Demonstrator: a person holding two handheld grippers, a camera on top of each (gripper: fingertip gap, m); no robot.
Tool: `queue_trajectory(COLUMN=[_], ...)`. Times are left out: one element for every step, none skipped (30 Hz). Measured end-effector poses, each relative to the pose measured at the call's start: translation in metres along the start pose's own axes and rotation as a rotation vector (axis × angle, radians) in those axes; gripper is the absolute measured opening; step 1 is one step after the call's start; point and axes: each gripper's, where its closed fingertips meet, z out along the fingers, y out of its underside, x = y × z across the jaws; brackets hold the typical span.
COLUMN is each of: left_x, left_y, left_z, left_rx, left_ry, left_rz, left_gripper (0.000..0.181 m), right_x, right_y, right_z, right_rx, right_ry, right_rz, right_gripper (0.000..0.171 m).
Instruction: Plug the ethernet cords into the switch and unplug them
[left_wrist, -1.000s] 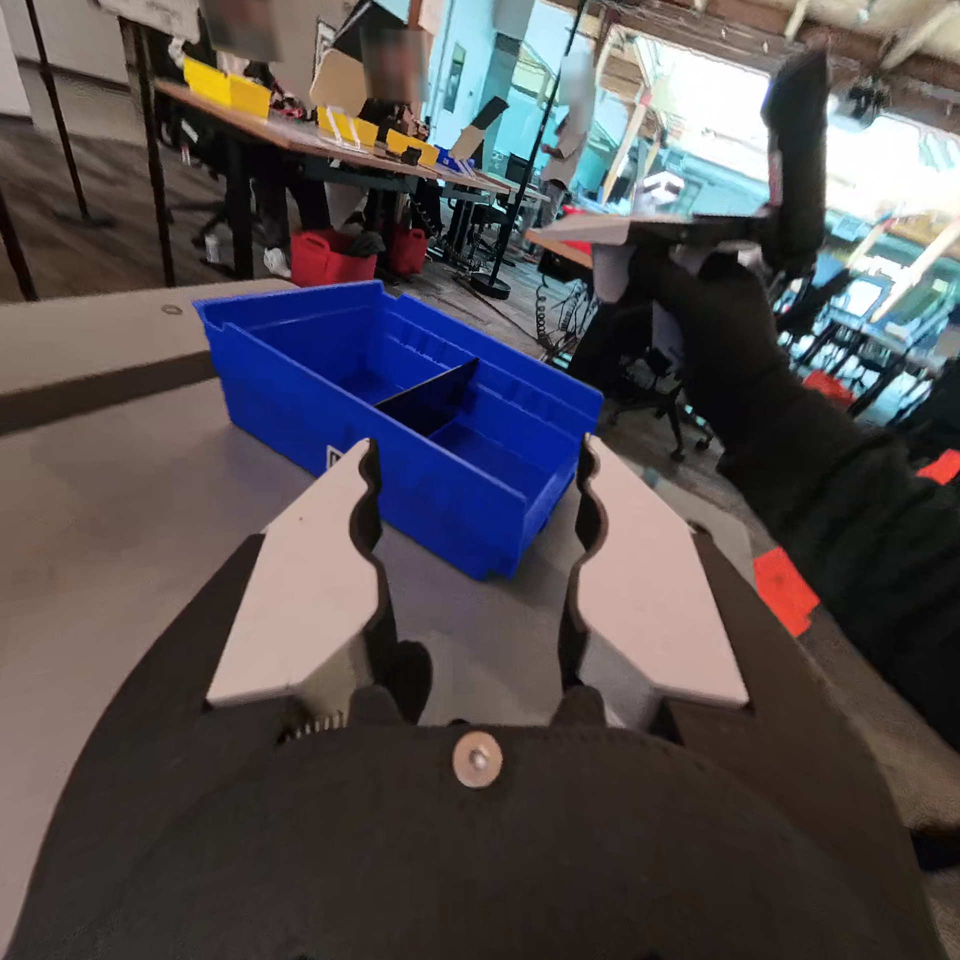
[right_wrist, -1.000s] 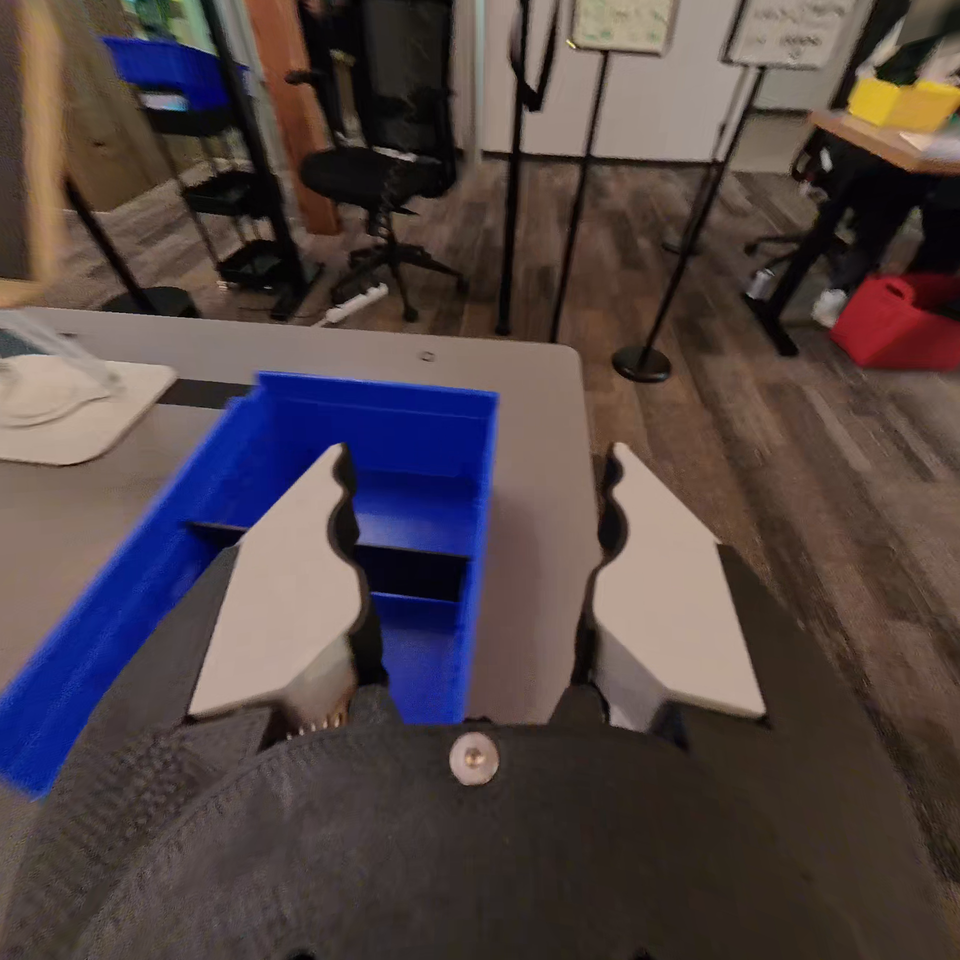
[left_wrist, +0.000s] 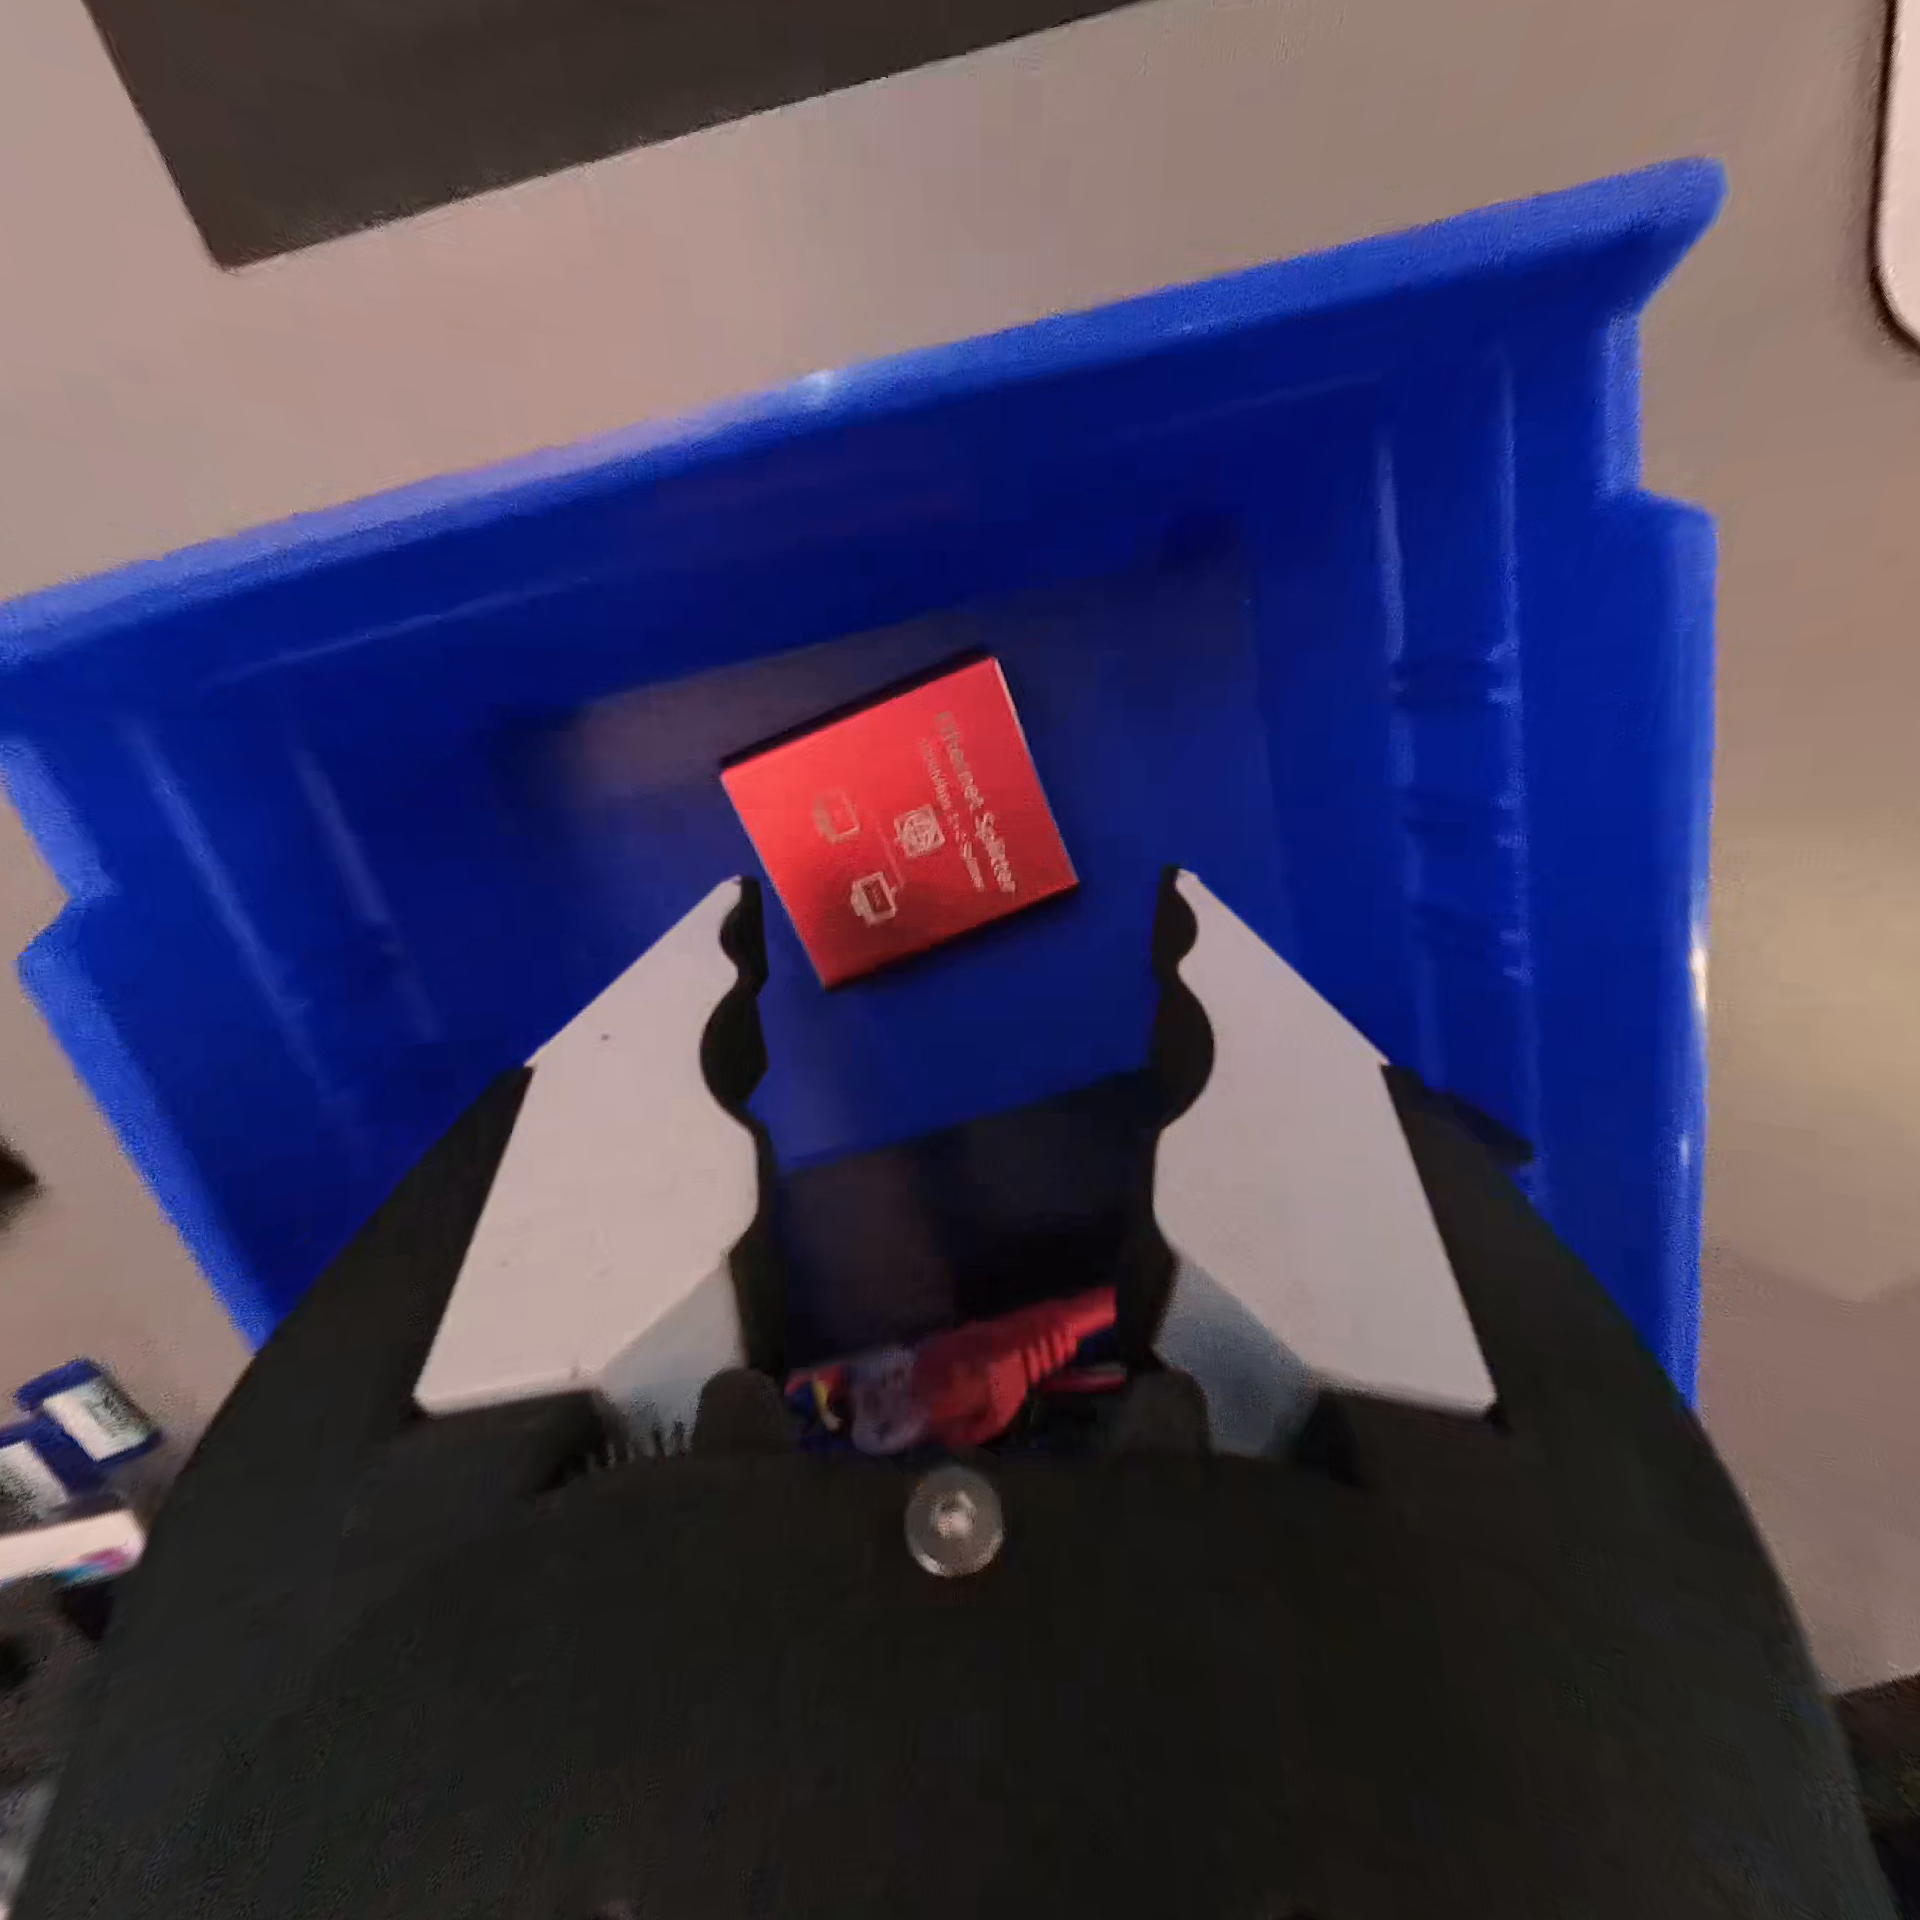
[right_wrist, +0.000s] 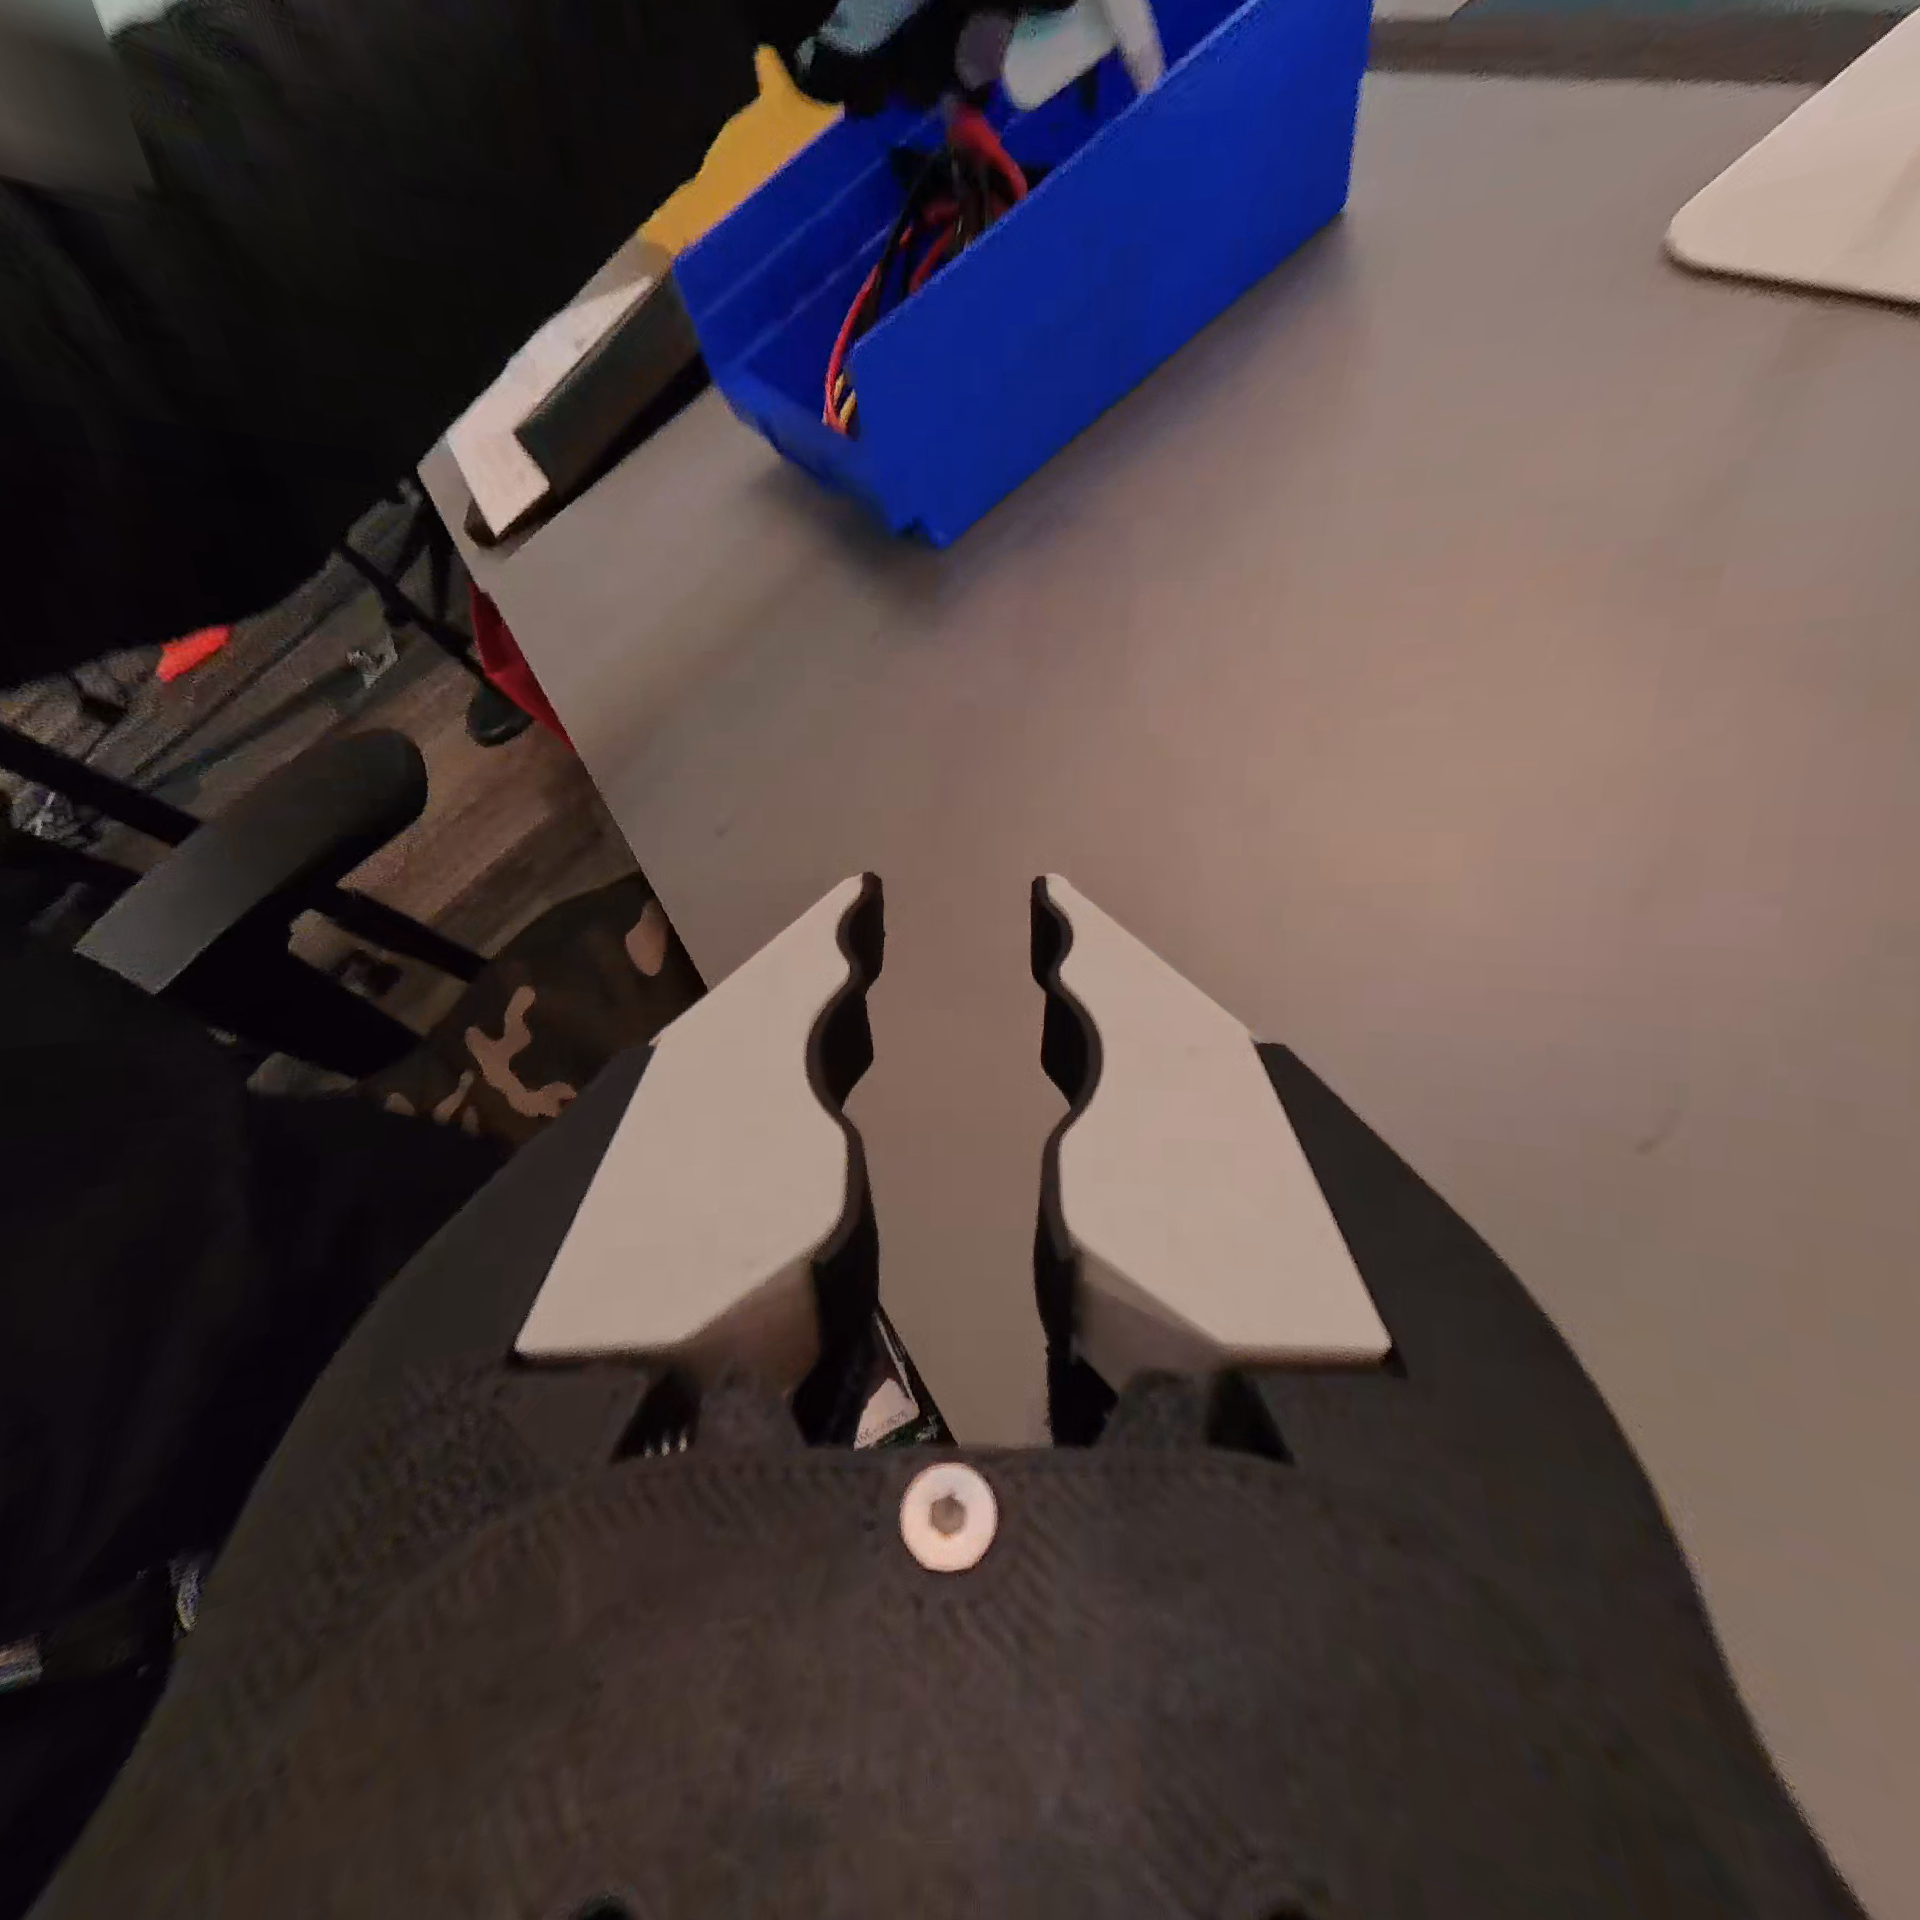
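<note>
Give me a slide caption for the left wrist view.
Open left gripper above the red switch in the blue bin.

Left wrist cam sits right above the blue bin (left_wrist: 935, 499), looking steeply down into it, close enough that the bin nearly fills the frame. Right wrist cam is low over the grey table (right_wrist: 1351, 779), well back from the bin (right_wrist: 1091, 343), facing it across bare tabletop. Shared: the bin and the table around it.
</note>
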Motion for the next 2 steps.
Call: queue_trajectory(left_x=[0.0010,0.0021], left_y=[-0.0036,-0.0029], left_z=[0.0058,0.0119], left_rx=[-0.009,-0.043], left_ry=[0.006,0.017], left_rz=[-0.010,-0.026], left_gripper=[0.074,0.075], right_x=[0.0028,0.0059], right_y=[0.0030,0.0034], right_z=[0.0020,0.0020], right_rx=[-0.012,-0.007], right_ry=[0.006,0.008], right_rz=[-0.008,-0.011], right_gripper=[0.027,0.027])
